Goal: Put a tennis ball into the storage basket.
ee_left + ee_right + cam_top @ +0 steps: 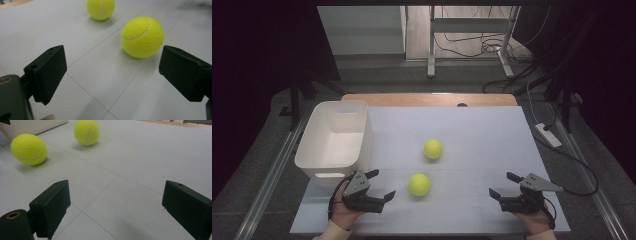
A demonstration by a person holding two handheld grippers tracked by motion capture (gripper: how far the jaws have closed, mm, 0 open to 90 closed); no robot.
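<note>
Fuzzy yellow round tennis balls [419,184]

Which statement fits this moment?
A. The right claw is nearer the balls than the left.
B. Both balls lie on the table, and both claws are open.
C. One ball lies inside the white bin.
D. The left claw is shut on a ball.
B: the near tennis ball and the far tennis ball rest on the table, ungripped; the left claw and right claw stand open.
</note>
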